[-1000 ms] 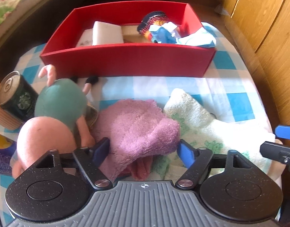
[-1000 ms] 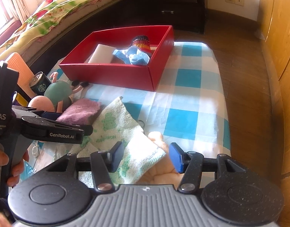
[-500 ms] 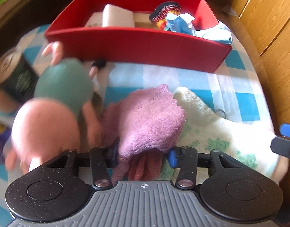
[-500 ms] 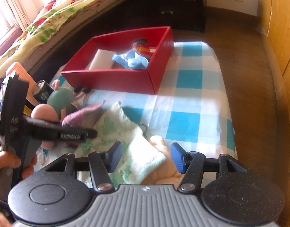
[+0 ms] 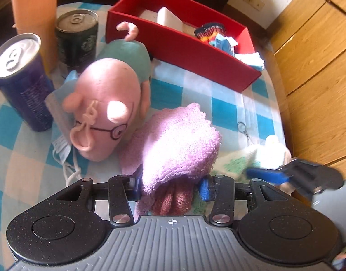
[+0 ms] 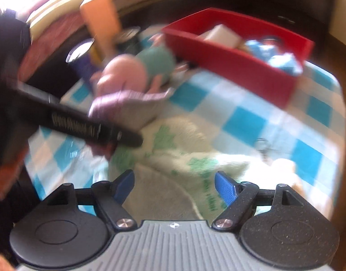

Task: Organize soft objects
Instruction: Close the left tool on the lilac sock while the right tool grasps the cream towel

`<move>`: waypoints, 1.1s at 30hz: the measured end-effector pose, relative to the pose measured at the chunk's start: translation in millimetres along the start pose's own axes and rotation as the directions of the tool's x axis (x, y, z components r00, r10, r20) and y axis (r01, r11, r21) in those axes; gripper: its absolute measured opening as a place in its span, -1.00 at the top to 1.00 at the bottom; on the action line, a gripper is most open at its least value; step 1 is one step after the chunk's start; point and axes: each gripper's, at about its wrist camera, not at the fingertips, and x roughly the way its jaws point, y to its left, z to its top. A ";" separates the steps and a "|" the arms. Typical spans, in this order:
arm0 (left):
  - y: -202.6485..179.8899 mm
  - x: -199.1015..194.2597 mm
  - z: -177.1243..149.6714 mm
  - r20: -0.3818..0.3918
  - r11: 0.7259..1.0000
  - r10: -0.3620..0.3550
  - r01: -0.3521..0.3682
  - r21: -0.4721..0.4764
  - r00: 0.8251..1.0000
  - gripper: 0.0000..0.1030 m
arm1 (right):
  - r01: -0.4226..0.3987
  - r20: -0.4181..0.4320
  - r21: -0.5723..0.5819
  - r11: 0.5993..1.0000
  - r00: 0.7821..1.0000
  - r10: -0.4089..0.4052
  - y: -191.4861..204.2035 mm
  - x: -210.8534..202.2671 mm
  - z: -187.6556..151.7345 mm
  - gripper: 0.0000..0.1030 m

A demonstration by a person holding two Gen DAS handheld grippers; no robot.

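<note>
A: The left gripper [image 5: 170,186] has its fingers [image 5: 205,188] clamped on the near edge of the purple towel [image 5: 177,140], with a fold of darker pink cloth squeezed in below it. What does a clean lift take from here?

B: I'd raise it until the free end hangs clear, or it may drag across the plush pig [image 5: 105,110] just to its left and the two cans [image 5: 21,81] beyond. Then carry it over the near wall of the red box [image 5: 195,54] and let go into the bare stretch between the white block [image 5: 168,19] and the blue things [image 5: 224,43].

A: And the right gripper [image 6: 174,186]?

B: Its fingers [image 6: 224,188] are spreading apart over the cream towel with green print [image 6: 184,140], and the pads press on nothing. It's blurred, so I can't say more than that. It should wait until the purple one is out of the way.

A: How does the purple towel look?

B: Thick, nubbly terry, bunched into a soft mound on the checked surface [image 5: 179,90], resting partly on the cream towel. I'd expect it to sag and unfold when lifted.
</note>
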 end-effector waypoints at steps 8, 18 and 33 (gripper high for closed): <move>7.9 4.9 -2.1 -0.015 0.999 -0.039 0.039 -0.022 0.999 0.06 | 0.010 0.005 -0.131 0.991 1.000 -0.010 21.9 35.3 9.5 -0.18; 24.6 -2.7 -2.1 0.002 0.999 -0.020 0.020 -0.041 1.000 0.02 | 0.028 -0.095 0.017 0.999 0.995 -0.026 -6.3 34.6 1.2 1.00; 8.4 18.3 -15.7 -0.069 0.998 0.046 -0.042 0.047 0.997 -0.52 | 0.069 -0.069 0.082 0.994 0.996 -0.064 -17.5 17.9 -3.7 0.94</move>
